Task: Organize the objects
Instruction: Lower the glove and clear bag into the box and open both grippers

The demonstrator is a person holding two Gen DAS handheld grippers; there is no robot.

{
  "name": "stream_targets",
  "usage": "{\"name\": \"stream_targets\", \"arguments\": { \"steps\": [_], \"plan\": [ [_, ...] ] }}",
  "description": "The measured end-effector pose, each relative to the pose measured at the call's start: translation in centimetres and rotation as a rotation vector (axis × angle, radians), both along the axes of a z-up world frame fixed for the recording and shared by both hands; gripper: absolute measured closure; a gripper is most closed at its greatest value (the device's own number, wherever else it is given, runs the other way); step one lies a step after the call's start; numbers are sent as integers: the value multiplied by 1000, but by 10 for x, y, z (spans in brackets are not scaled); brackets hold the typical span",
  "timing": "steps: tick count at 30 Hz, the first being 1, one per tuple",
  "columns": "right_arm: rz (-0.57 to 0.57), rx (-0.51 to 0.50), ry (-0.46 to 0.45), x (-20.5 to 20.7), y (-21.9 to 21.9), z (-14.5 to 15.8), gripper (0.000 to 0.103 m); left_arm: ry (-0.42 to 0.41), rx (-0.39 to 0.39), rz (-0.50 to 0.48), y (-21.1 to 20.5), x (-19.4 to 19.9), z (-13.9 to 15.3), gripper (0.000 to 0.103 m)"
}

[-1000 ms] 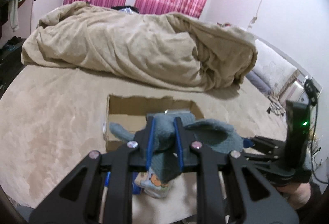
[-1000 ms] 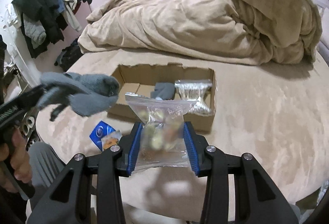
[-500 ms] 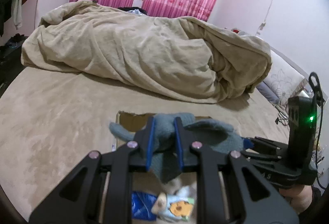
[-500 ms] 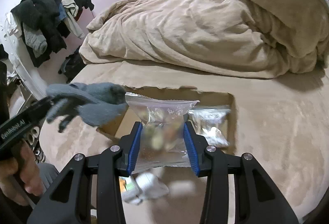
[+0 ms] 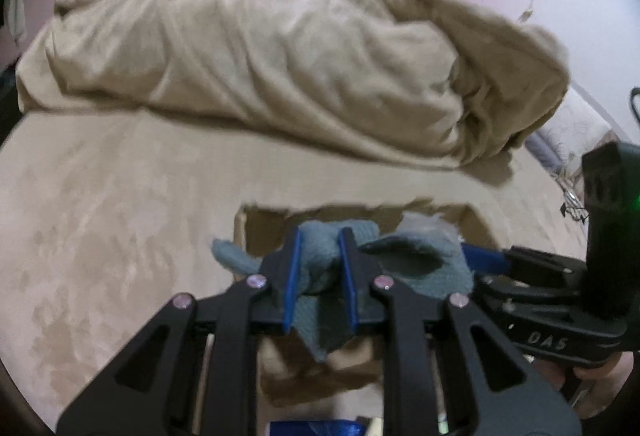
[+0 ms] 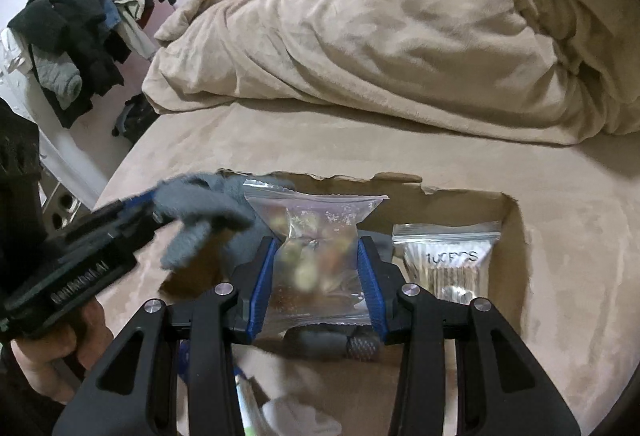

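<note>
While hovering over the box point(image 6: 516, 220) at frame centre, the left gripper point(image 5: 320, 252) is clamping a glove point(image 5: 400, 260) and the right gripper point(image 6: 316, 268) a bag point(image 6: 316, 236); releasing inside looks next.

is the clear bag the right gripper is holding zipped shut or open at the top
Looks shut: the zip strip along the top of the clear bag lies flat and straight, with no gap. The right gripper clamps it by both sides above the cardboard box.

Both wrist views look steeply down along their fingers, close above the cardboard box point(image 5: 472, 224) on the bed point(image 6: 560, 220); both share the box and rumpled blanket point(image 5: 280, 68); each glimpses the other gripper.
</note>
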State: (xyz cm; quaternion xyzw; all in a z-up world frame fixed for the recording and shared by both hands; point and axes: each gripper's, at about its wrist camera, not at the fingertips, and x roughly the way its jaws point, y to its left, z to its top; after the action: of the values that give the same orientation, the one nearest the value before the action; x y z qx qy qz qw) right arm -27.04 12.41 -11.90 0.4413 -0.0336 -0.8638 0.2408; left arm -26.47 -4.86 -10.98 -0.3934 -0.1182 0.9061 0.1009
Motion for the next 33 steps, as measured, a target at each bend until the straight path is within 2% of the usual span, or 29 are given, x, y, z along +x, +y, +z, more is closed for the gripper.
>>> {"name": "stream_targets", "arguments": {
  "steps": [2, 4, 6, 11, 12, 14, 17, 27, 32, 33],
  "plan": [
    [-4, -6, -27, -7, -2, -10, 60, -50, 5, 25, -3, -8, -15, 81],
    [-2, 1, -42, -11, -6, -19, 60, -60, 17, 37, -6, -12, -23, 80],
    [3, 7, -48, -14, -10, -26, 59, -55, 18, 37, -5, -12, -24, 78],
    [16, 9, -34, -16, -14, -30, 54, -54, 4, 43, 2, -8, -19, 66],
    [13, 11, -24, -15, -14, -28, 51, -53, 9, 51, 1, -7, -15, 64],
    [8, 17, -2, -12, -11, -23, 48, -41, 11, 80, -2, -2, -6, 46],
    [-2, 8, 16, -4, -3, -15, 46, -15, 17, 96, -4, 10, 8, 37],
    [-12, 29, 75, 46, 18, 27, 45, 53, 13, 132, -12, 71, 59, 30],
    [-16, 47, 119, 81, 28, 52, 44, 92, -5, 139, -9, 110, 87, 22],
    [-17, 49, 126, 89, 30, 56, 40, 97, -8, 139, -7, 118, 92, 21]
  ]
}}
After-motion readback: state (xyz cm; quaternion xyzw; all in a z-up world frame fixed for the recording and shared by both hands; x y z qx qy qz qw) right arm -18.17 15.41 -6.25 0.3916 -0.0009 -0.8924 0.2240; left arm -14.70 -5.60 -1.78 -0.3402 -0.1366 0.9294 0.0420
